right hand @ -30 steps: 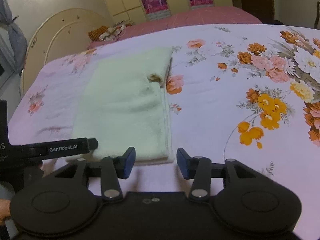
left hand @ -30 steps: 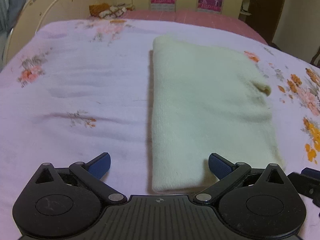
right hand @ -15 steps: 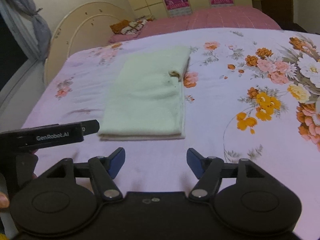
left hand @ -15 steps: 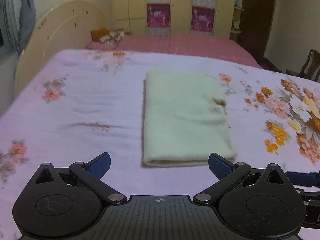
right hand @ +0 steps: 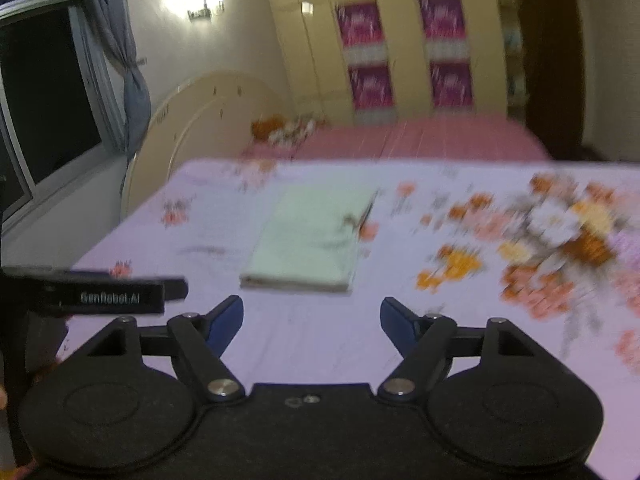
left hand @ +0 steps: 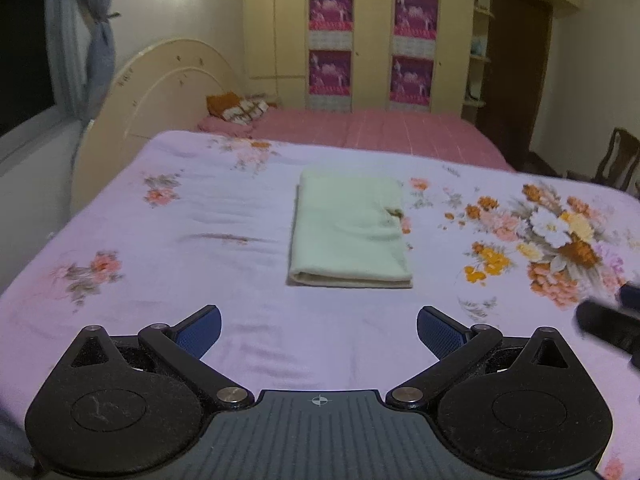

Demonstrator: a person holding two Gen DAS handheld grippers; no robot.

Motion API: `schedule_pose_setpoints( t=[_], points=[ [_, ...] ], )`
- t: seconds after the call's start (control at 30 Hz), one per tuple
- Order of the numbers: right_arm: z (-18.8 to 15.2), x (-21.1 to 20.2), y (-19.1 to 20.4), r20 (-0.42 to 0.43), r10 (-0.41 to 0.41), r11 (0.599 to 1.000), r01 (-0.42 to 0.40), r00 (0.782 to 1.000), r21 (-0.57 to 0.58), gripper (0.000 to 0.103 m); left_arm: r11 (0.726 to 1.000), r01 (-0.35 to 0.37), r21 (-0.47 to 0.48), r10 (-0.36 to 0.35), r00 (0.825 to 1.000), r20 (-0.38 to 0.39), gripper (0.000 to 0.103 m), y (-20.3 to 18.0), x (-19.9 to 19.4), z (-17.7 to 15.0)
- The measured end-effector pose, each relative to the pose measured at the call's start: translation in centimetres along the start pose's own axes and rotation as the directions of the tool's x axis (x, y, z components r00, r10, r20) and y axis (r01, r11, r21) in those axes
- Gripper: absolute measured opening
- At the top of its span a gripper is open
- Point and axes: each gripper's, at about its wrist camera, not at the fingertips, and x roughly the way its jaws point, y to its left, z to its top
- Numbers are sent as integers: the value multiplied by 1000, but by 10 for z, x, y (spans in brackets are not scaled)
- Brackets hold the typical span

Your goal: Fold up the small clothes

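While the right gripper's (right hand: 312,318) fingers are opening, folded garment (left hand: 351,236) well beyond both empty, wide-spread pairs.

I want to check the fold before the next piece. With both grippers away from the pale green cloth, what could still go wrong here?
1. On the folded cloth, a small flap sticks up at the right edge; it may loosen the fold.
2. The right gripper, its jaws opening and empty, sits close beside the left gripper; they could bump.
3. The floral bedsheet shows wrinkles, so the cloth may not lie flat.
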Motion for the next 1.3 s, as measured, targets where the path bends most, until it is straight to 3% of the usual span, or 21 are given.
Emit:
schedule_pose_setpoints(
  t=[0.13, 0.27, 0.6, 1.3],
  points=[
    [0, -40, 12, 125, -56, 998, 59, 991, -22, 79, 1000, -9, -21, 10, 1000, 23, 103, 6, -36, -11],
    [-1, -60, 17, 167, -47, 998, 54, 985, -36, 80, 999, -21, -36, 22, 999, 48, 103, 11, -63, -19],
    [-4, -82, 26, 199, -24, 998, 34, 980, -47, 81, 998, -45, -44, 49, 995, 92, 103, 15, -99, -24],
    [-7, -80, 33, 170, -45, 998, 51, 984, -31, 81, 997, -57, -48, 62, 994, 95, 103, 18, -101, -24]
  ],
)
